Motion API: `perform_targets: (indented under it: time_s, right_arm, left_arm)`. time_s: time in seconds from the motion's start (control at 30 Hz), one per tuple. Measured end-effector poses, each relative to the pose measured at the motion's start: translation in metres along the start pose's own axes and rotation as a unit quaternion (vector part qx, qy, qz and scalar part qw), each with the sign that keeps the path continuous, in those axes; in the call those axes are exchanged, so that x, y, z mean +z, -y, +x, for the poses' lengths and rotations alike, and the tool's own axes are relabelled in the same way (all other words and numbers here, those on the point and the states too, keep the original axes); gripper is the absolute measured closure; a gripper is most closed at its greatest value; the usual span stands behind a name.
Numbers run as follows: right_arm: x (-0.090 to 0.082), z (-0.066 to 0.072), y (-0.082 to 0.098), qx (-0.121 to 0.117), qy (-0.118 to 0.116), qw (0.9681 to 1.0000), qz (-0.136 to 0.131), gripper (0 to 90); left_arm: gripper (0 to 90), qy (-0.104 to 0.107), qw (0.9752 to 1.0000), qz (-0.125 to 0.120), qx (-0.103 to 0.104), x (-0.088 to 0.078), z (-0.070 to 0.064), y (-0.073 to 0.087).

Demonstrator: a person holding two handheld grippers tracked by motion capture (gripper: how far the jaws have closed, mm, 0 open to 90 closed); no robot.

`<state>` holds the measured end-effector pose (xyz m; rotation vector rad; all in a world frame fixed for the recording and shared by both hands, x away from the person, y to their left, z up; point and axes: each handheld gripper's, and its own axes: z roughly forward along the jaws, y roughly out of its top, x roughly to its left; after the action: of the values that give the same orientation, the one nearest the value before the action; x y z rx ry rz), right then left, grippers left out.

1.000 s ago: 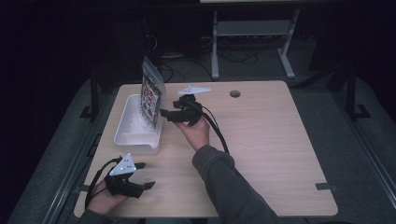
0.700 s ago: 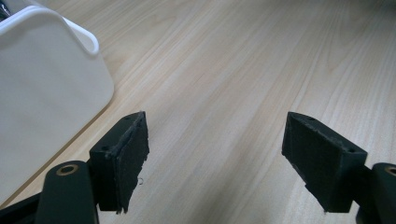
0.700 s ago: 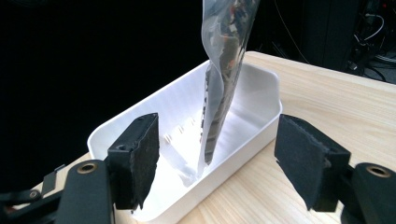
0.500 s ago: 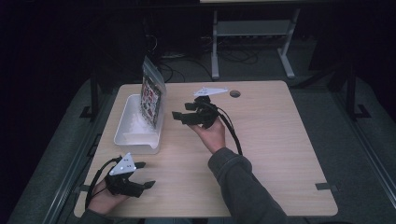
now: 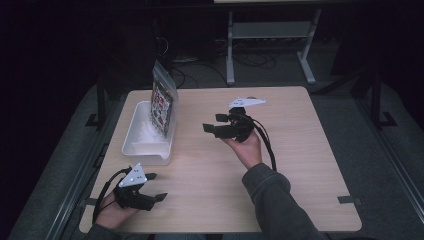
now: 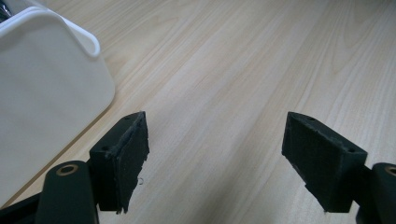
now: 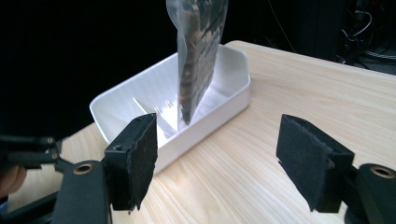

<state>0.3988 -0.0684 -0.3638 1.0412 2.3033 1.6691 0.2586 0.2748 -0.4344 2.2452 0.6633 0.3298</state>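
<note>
One pale wooden table (image 5: 300,165), one white rectangular plastic tub (image 5: 137,142) on its left side, and one clear plastic bag with printed dark contents (image 5: 162,102) standing upright in that tub, leaning on the tub's right wall. You hold two grippers, one per hand.

Your right gripper (image 5: 211,129) sits mid-table, raised off the wood, jaws pointing left toward the tub but well apart from it. Its jaws are spread wide with nothing between them. In the right gripper view the two black pads (image 7: 135,161) frame bare wood, and the tub (image 7: 224,100) with the bag (image 7: 198,51) lies beyond them, not touched. The tub shows thin white divider ribs inside; the bag's lower corner rests among them. One grey three-cornered plate (image 5: 247,102) rides on top of this gripper, and one black cable (image 5: 267,145) trails back along your wrist. One grey sleeve (image 5: 275,205) covers your right forearm.

Your left gripper (image 5: 156,186) rests low at the near left corner of the table, just in front of the tub's near end, jaws pointing right. Jaws wide apart, empty. The left gripper view has bare wood between the two pads (image 6: 128,158) and the tub's rounded corner (image 6: 51,88) close on the left, not touching. One grey plate (image 5: 134,176) tops this one too.

One metal stand (image 5: 270,40) stands on the dark floor behind the table.
</note>
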Motion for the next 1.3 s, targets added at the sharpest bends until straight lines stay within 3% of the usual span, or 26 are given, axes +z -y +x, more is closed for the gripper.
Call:
perform_targets:
  time_s: [0.7,0.83,1.3]
  right_arm:
    - [-0.055,-0.025,0.029,0.017,0.012,0.9998,0.008,27.8]
    - [-0.063,-0.025,0.034,0.009,0.015,0.9997,0.017,27.1]
    - [-0.096,-0.031,0.061,0.018,0.021,0.9986,0.046,25.3]
  left_arm:
    - [22.3,-0.003,1.0,0.001,-0.001,0.003,0.0,-0.002]
    - [22.3,-0.004,1.0,0.001,-0.002,0.004,0.0,-0.002]
    - [22.6,-0.001,1.0,0.0,-0.008,0.006,0.001,-0.002]
